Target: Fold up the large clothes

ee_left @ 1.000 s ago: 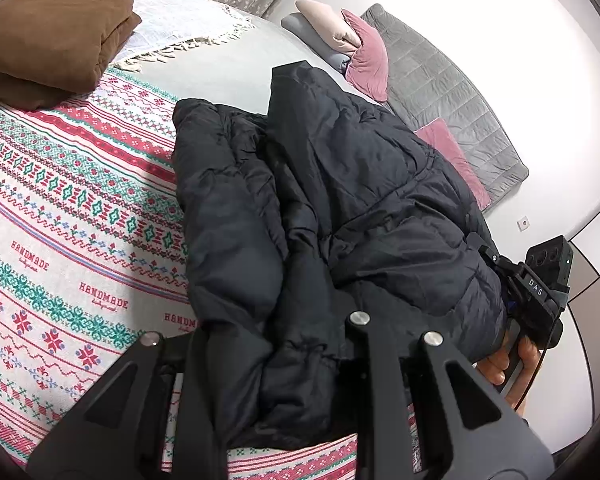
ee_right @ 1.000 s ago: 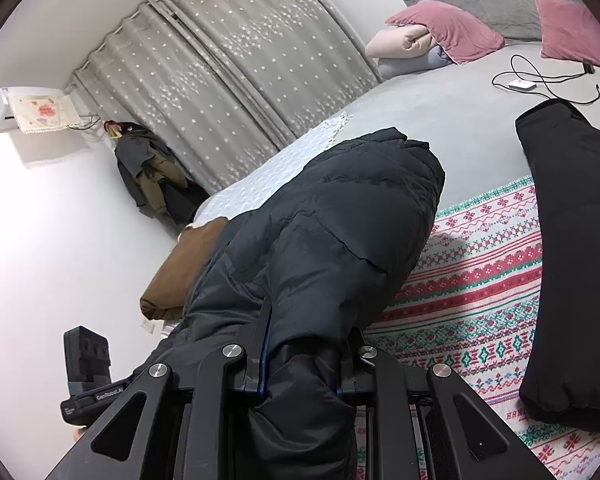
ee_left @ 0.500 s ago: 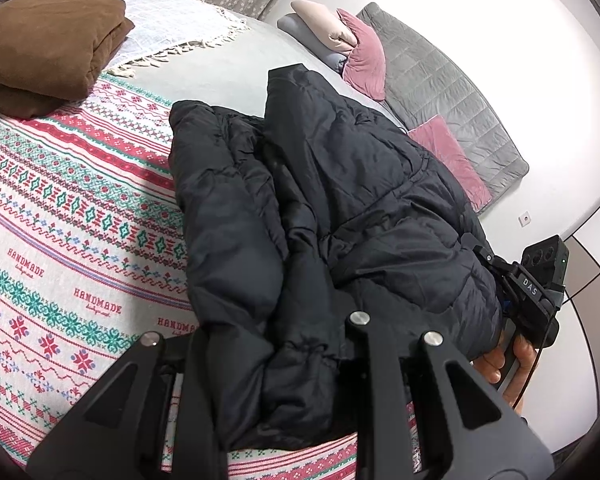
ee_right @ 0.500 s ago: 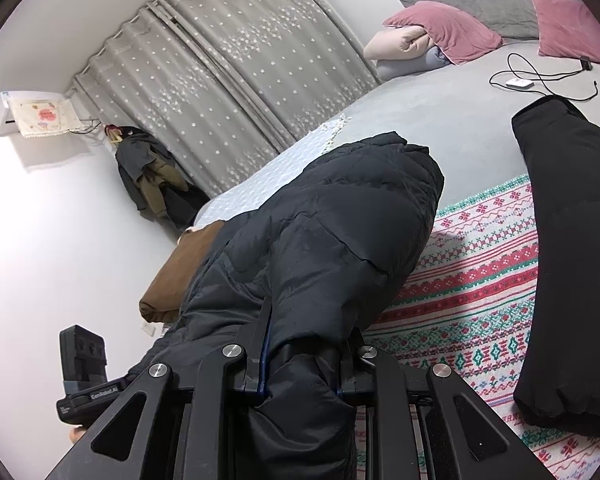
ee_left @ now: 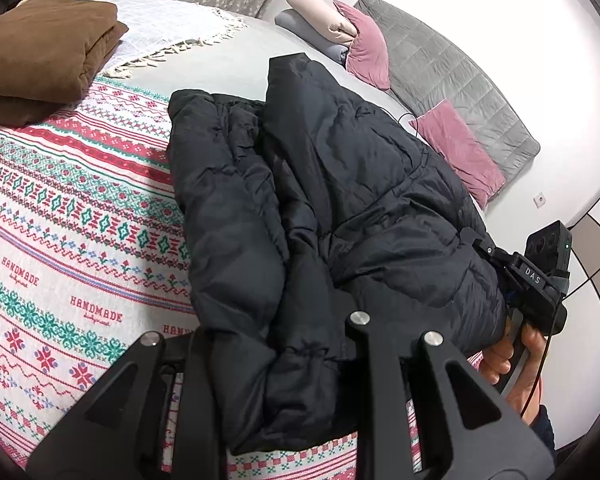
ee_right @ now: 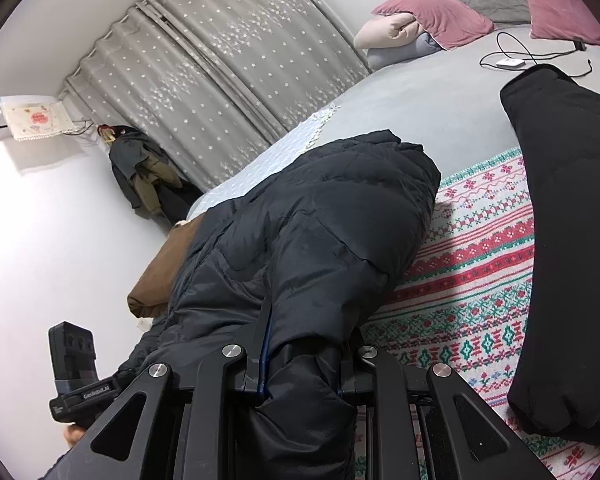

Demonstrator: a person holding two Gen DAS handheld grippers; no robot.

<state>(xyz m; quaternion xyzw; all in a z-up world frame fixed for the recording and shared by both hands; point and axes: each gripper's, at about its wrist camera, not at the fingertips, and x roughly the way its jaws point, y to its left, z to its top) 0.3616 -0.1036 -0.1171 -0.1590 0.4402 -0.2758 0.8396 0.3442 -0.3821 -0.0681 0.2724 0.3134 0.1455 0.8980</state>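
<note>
A large black padded jacket (ee_left: 340,184) lies on the patterned bedspread (ee_left: 60,208), bunched and partly folded over itself. My left gripper (ee_left: 276,344) is shut on the jacket's near edge, and fabric hides the fingertips. My right gripper (ee_right: 300,364) is shut on another part of the jacket's hem (ee_right: 300,264), which rises in a hump in front of it. The right gripper also shows in the left wrist view (ee_left: 540,280) at the jacket's right side. A black sleeve or panel (ee_right: 572,240) lies flat at the right of the right wrist view.
A folded brown blanket (ee_left: 40,52) sits at the far left of the bed. Pink and beige pillows (ee_left: 352,36) and a grey quilted headboard (ee_left: 452,80) are at the back. A white charger with cable (ee_right: 512,60) lies on the grey sheet. Grey curtains (ee_right: 228,72) hang behind.
Both grippers keep their hold on the jacket. Both views shifted slightly, as the held edges were carried a little over the bed; the jacket's shape is nearly the same.
</note>
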